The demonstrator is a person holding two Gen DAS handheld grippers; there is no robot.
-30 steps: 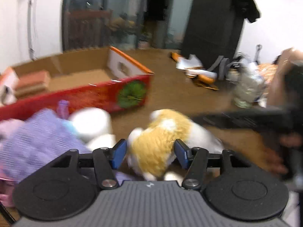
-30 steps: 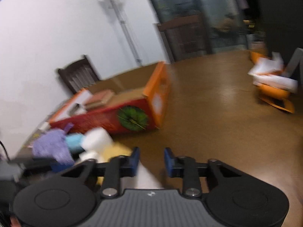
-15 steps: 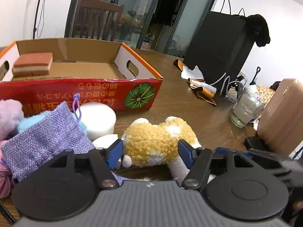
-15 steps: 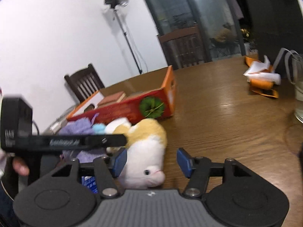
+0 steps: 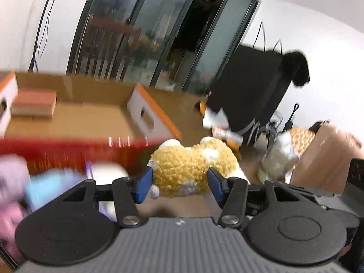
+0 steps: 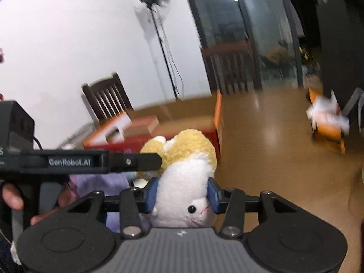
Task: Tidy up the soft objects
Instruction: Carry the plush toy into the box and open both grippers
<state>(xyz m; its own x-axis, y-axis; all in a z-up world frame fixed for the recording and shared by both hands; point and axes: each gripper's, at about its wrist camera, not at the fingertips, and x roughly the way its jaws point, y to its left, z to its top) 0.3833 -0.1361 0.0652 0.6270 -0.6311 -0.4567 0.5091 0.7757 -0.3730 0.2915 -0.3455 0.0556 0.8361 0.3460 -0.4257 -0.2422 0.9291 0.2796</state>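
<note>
Closing on the plush toy (image 6: 184, 188) between them (both ends): each hand-held gripper (image 5: 178, 180)

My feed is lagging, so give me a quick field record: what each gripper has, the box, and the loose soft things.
left gripper: jaws closing, blue pads on the yellow body of the plush
right gripper: jaws closing, pads on the plush's white head
plush: held at both ends, in front of the box
box: open cardboard tray, a brown block in its far left corner
other soft things: purple pouch and blurred pink and blue items, outside the box, at the left
</note>
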